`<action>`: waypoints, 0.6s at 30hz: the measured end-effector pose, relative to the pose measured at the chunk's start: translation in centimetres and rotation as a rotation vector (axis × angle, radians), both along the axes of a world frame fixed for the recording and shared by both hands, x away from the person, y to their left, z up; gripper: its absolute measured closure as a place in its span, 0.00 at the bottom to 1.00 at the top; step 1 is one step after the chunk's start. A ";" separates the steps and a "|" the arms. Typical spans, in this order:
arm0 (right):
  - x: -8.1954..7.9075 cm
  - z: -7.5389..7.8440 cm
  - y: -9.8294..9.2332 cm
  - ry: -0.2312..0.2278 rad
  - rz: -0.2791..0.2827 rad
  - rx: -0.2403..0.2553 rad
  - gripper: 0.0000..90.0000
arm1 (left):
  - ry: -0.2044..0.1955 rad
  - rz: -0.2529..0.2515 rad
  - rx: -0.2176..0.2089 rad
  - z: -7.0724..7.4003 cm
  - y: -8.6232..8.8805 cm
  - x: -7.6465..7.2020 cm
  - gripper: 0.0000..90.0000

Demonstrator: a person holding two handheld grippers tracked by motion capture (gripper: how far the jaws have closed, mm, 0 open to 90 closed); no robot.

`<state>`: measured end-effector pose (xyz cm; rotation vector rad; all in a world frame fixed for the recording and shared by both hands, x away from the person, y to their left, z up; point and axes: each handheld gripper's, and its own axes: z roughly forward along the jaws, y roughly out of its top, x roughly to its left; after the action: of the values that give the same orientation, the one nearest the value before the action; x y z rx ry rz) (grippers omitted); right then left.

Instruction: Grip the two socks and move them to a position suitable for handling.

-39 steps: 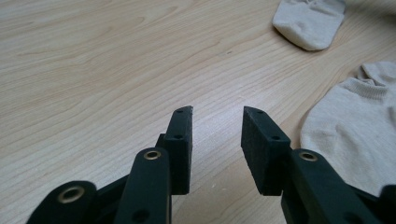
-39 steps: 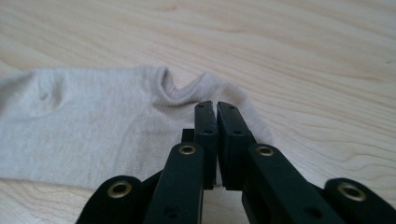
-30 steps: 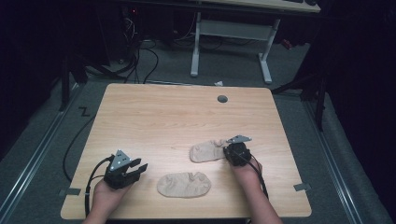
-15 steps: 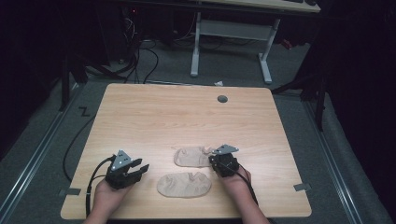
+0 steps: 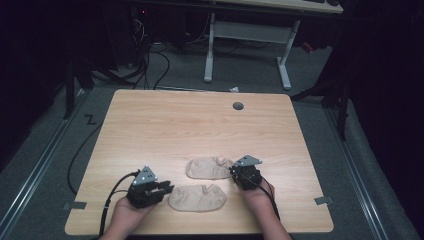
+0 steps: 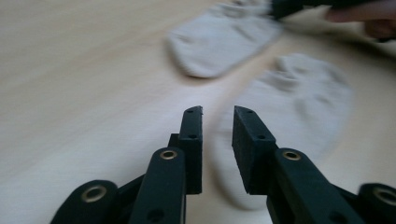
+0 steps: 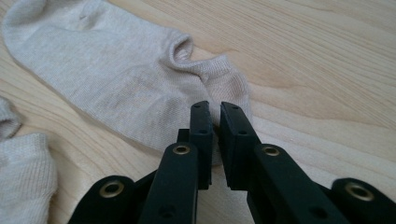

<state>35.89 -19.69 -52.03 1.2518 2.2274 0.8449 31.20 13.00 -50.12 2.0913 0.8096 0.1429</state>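
Note:
Two beige ankle socks lie side by side on the wooden table [image 5: 200, 125]. The far sock [image 5: 209, 168] [image 7: 116, 79] has its heel end at my right gripper [image 5: 235, 173] [image 7: 215, 106]. Those jaws have just been opening and stand a narrow gap apart, with the sock's edge at their tips. The near sock [image 5: 196, 198] [image 6: 289, 107] lies with one end just ahead of my left gripper [image 5: 165, 189] [image 6: 218, 112]. Its jaws have just been closing, and a gap still shows between them above the sock's edge, with nothing pinched.
A round cable hole [image 5: 238, 106] sits near the table's far edge. A black cable [image 5: 111, 200] trails from the left gripper off the front edge. White desk legs [image 5: 245, 35] stand beyond the table. Both hands rest close to the front edge.
The right gripper pulled the far sock leftward until it lay just behind the near one, then held there. The left gripper shifted right toward the near sock's end.

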 end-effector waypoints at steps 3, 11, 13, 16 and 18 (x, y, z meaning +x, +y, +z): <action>0.3 -0.1 0.1 0.015 -0.004 -0.006 0.93 | -0.010 -0.057 0.098 -1.0 -2.4 -0.7 0.84; 0.6 -0.2 0.9 0.021 0.017 -0.014 0.93 | -0.012 -0.106 0.151 -2.1 -4.9 -0.7 0.83; 0.7 -0.2 1.3 0.022 0.027 -0.010 0.93 | -0.020 -0.118 0.152 -2.1 -5.3 -0.9 0.82; 0.8 -0.3 1.7 0.017 0.038 -0.005 0.93 | -0.038 -0.129 0.161 -2.1 -5.3 -1.1 0.81; 0.7 -0.3 1.8 0.011 0.042 -0.008 0.92 | -0.041 -0.122 0.155 -2.0 -5.2 -1.0 0.78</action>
<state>36.62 -17.87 -52.29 1.2131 2.2704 0.8458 30.16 7.81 -52.17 2.2696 0.6630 0.1868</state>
